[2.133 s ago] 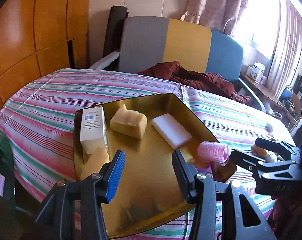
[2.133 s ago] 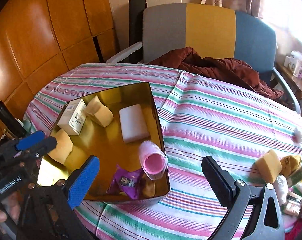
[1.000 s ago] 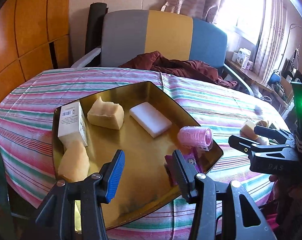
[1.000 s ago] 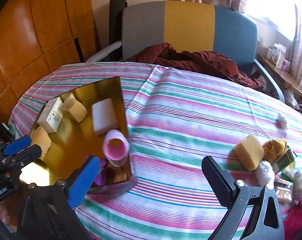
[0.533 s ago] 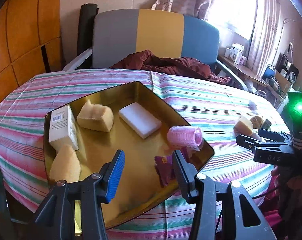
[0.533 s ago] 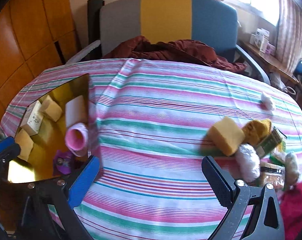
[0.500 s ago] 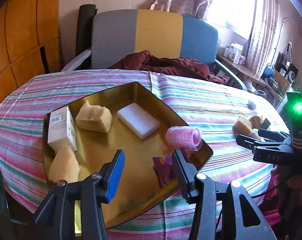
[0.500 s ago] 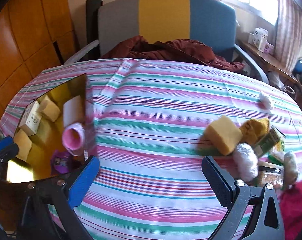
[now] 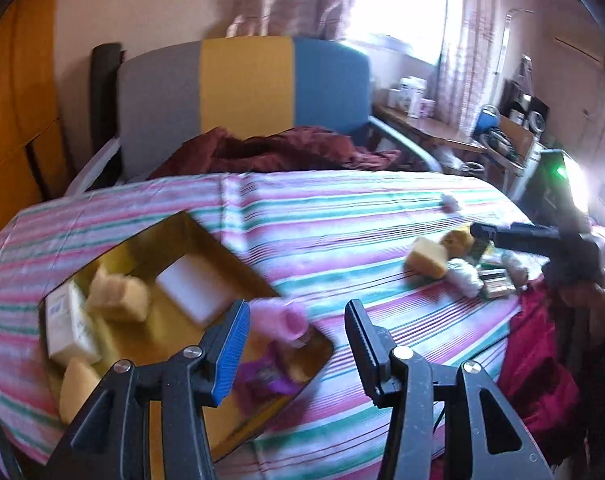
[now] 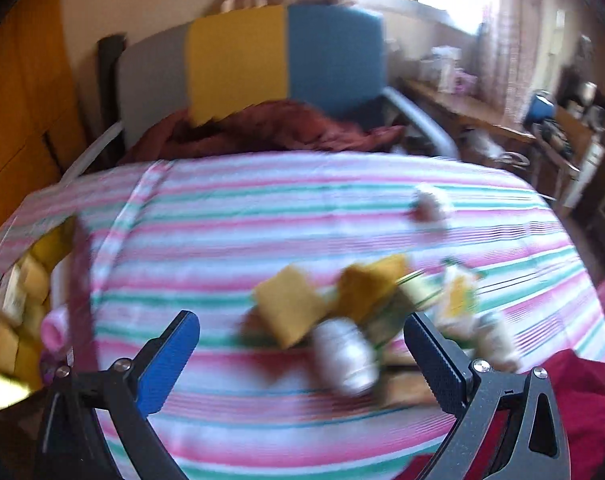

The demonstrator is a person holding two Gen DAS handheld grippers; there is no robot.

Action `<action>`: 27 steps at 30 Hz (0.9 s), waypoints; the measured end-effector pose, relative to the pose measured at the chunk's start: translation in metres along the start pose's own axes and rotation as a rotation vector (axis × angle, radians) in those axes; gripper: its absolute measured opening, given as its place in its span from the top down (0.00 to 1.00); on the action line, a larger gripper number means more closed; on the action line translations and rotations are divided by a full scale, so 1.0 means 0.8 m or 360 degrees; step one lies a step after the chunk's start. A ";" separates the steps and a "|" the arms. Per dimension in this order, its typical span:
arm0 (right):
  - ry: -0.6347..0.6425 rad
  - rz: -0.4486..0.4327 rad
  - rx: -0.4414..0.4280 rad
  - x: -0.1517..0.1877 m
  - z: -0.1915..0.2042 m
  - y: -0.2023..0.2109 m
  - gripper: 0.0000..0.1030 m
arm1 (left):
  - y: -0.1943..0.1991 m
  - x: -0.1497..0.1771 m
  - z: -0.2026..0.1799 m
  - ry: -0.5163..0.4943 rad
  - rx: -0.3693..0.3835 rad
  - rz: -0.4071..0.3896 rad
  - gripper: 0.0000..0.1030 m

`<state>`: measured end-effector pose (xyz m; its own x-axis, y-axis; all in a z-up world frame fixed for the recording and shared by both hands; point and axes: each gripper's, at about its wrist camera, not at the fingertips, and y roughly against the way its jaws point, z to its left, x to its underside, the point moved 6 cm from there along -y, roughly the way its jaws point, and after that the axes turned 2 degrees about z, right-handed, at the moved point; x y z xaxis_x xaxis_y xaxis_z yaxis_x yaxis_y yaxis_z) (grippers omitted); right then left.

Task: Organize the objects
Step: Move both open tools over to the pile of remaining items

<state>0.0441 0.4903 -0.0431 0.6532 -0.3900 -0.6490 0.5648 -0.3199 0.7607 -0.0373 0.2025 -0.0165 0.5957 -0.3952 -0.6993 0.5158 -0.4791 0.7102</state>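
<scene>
Right tongs (image 10: 302, 344) gape wide, nothing between the jaws, hovering over the loose pile on the striped counter (image 10: 262, 216). Left tongs (image 9: 294, 340) partly open, also empty, above the near corner of the gold tray (image 9: 206, 232).

Landmark is the tray. Inside it: white carton (image 9: 68, 330), yellow sponge chunk (image 9: 118, 292), white foam block (image 9: 194, 286), pink hair roller (image 9: 280, 318) at the near rim, purple packet (image 9: 262, 376) beside that. Well apart from the tray, on the counter's right side: yellow sponge block (image 10: 288, 306), mustard knit piece (image 10: 372, 284) touching it, white roll (image 10: 346, 354) in front, some packets behind, too blurred to name.

Likely next pick is the yellow sponge block: light, soft, will squash, not slippery, not fragile. Best taken across its flat side faces near the middle, gentle squeeze. The white roll looks light and round and may roll away if nudged, so come straight down. Both views are motion-blurred, so the contacts inside the pile are unclear.
</scene>
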 end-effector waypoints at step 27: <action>-0.0847 -0.0005 -0.0102 0.014 -0.177 -0.016 0.00 | -0.195 -0.038 -0.199 -0.0329 0.0368 0.0388 0.21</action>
<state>0.1156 0.6125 -0.0616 0.3150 -0.7783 -0.5431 0.6067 -0.2749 0.7458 -0.0380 0.4136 -0.0930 0.5349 -0.6573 -0.5308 0.2083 -0.5063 0.8368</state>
